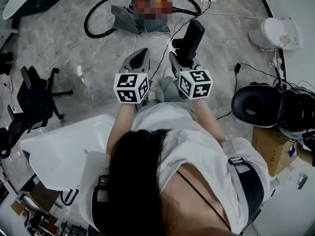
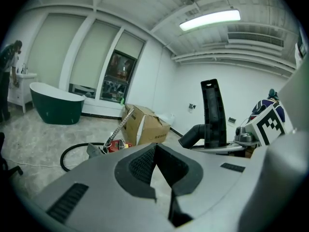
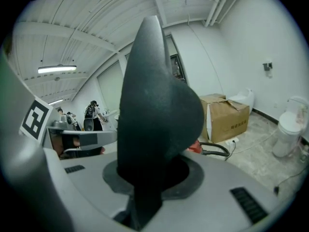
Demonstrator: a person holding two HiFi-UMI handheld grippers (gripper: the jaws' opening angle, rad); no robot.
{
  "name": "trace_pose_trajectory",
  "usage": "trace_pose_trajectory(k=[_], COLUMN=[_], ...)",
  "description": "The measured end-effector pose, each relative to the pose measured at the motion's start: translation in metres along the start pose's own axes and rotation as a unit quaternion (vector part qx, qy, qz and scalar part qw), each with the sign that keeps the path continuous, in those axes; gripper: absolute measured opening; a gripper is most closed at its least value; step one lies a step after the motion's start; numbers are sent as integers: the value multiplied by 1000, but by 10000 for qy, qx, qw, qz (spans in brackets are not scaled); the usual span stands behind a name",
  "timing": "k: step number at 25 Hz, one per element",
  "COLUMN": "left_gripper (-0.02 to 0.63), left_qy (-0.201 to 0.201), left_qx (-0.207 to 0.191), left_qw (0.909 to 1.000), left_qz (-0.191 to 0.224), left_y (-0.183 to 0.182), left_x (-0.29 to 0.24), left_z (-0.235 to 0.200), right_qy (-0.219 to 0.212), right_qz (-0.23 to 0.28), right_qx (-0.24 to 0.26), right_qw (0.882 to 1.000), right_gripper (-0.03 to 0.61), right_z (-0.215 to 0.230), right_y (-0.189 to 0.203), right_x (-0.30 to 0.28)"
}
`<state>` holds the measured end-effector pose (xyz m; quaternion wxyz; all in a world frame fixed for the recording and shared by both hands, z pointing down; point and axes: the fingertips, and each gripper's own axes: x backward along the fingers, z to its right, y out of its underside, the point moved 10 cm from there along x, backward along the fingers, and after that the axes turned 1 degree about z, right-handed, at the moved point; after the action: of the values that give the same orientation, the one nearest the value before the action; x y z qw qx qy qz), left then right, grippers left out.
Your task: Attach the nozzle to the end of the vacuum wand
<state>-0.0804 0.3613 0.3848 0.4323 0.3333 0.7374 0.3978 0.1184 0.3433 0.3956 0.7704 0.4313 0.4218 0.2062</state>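
Observation:
My right gripper (image 1: 181,58) is shut on a black vacuum nozzle (image 1: 191,37), which stands up out of its jaws and fills the right gripper view (image 3: 154,100). My left gripper (image 1: 139,54) is level with it to the left, jaws shut with nothing between them (image 2: 157,148). The left gripper view shows the nozzle (image 2: 212,115) upright to its right. On the floor ahead lie the red vacuum body (image 2: 113,146), its thin metal wand (image 2: 119,128) leaning up toward a box, and a looped black hose (image 1: 96,16). A grey floor head (image 1: 125,19) lies beside them.
A cardboard box (image 2: 145,127) stands behind the vacuum. A white toilet (image 1: 275,33) is at the right, with a black round seat (image 1: 256,104) and cables nearer. At the left are a black office chair (image 1: 34,97) and a white tub (image 1: 59,146). A dark green bathtub (image 2: 55,105) stands far off.

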Motion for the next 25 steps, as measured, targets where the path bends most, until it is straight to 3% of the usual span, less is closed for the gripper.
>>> trace_pose_trajectory(k=[13, 25], left_gripper=[2, 2], left_qy=[-257, -620], left_qx=[-7, 121], left_qw=[9997, 9980], left_qz=[13, -2], left_y=[-21, -37], left_x=[-46, -82], left_z=[-2, 6], right_qy=[-128, -520], right_qz=[-172, -199], right_qx=[82, 189], right_qw=[9997, 9983], right_gripper=[97, 97], right_z=[38, 74], right_y=[-25, -53], right_x=[-33, -51])
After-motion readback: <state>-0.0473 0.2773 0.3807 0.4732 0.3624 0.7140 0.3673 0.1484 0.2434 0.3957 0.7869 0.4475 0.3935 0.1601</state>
